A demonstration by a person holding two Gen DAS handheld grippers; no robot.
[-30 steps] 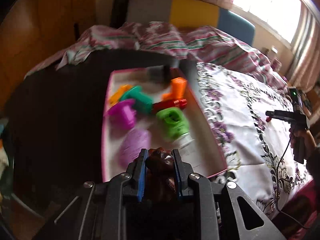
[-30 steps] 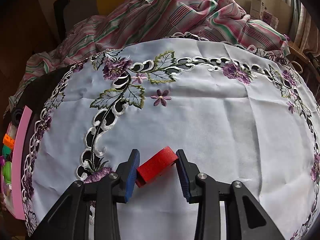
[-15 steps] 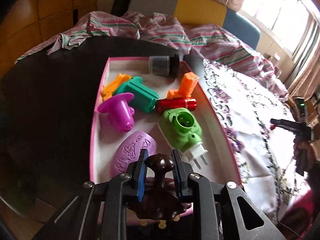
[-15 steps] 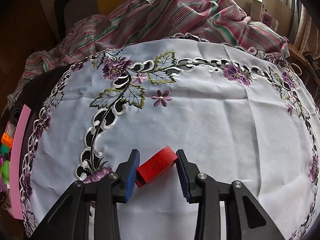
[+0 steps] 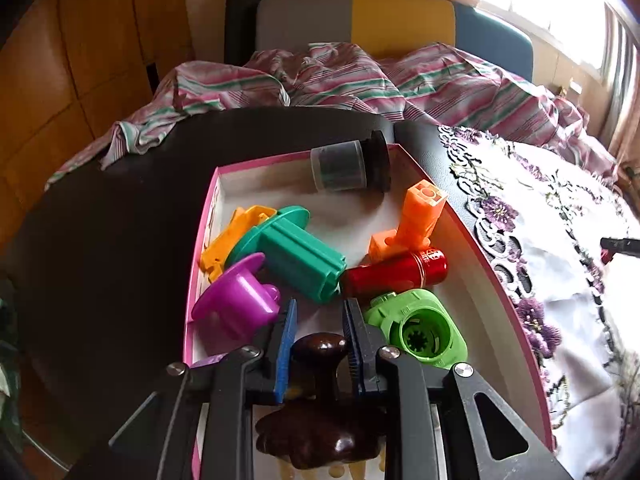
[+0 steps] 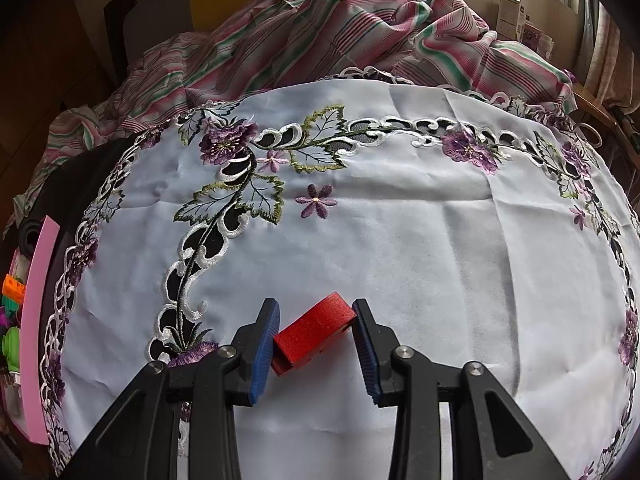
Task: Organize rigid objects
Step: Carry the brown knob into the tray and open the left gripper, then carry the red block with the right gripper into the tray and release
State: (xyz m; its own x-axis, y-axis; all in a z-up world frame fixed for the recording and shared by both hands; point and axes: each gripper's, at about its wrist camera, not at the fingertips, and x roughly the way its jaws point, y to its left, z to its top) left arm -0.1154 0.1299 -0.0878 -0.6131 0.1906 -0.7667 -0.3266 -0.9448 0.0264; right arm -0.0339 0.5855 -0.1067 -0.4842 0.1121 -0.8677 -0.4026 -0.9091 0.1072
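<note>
Left hand-held gripper [image 5: 319, 338] squeezing brown knob [image 5: 319, 350] of hard, smooth massager over pink box [image 5: 500, 280]; could be slipping. Right hand-held gripper [image 6: 315, 334] pinching light, stiff red block [image 6: 314, 333] by corners.

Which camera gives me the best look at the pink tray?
Left wrist: the pink tray fills the view, showing its floor, walls and contents. The right wrist view catches only its pink side wall edge-on at far left, with slivers of the toys inside.

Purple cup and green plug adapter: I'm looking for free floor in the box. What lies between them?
In the left wrist view, the left gripper holding the brown wooden massager sits between the purple cup and green plug adapter.
</note>
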